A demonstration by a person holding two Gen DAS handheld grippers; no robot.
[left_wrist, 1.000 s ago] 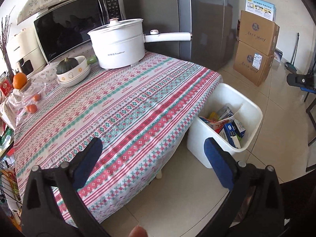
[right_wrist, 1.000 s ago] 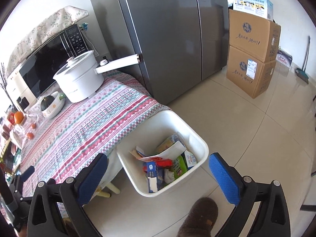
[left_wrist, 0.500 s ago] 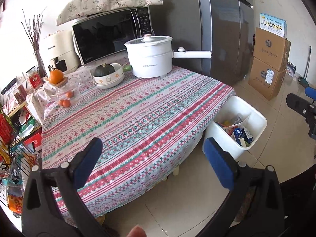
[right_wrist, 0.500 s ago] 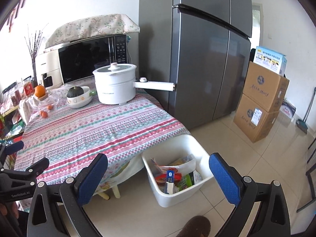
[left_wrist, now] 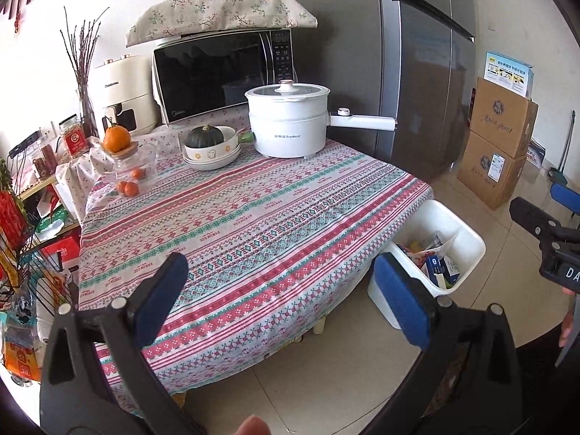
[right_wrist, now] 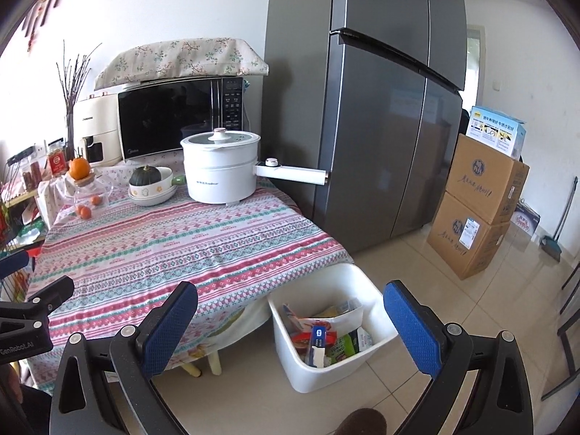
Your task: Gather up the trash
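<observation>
Left wrist view: my left gripper (left_wrist: pixel 277 297) is spread apart and empty above the tablecloth (left_wrist: pixel 235 224), which shows no trash. Right wrist view: my right gripper (right_wrist: pixel 290 326) is likewise spread and empty; the bin (right_wrist: pixel 362 282) ahead holds the wrappers (right_wrist: pixel 326 337).

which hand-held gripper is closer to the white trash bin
Right. The right hand-held gripper hangs open just above and in front of the white trash bin. The left hand-held gripper is open over the table's near edge, with the bin off to its right.
</observation>
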